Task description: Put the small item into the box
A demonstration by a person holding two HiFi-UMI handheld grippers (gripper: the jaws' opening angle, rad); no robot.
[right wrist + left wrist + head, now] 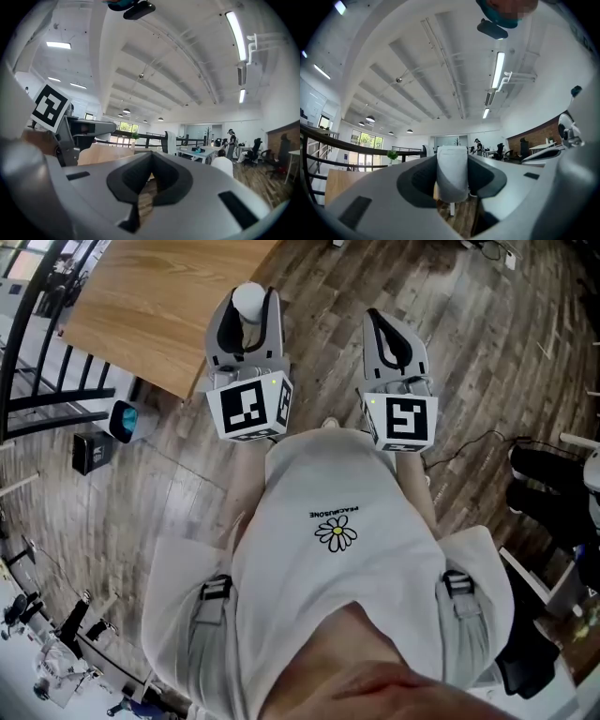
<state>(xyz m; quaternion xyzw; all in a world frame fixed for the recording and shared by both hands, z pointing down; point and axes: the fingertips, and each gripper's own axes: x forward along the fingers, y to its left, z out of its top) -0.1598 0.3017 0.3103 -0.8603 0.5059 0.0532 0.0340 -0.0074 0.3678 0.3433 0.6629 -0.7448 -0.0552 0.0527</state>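
In the head view both grippers are held up in front of the person's white shirt, above a wood floor. My left gripper is shut on a small white rounded item that stands between its jaws. The left gripper view shows that item as a pale cylinder filling the gap of the left gripper. My right gripper is to the right of it, jaws together and empty. In the right gripper view the right gripper has its tips meeting. No box is in any view.
A wooden table stands at the upper left, just past the left gripper. A black railing runs along the left edge. A blue-faced device and a black box sit on the floor. A cable and dark gear lie at the right.
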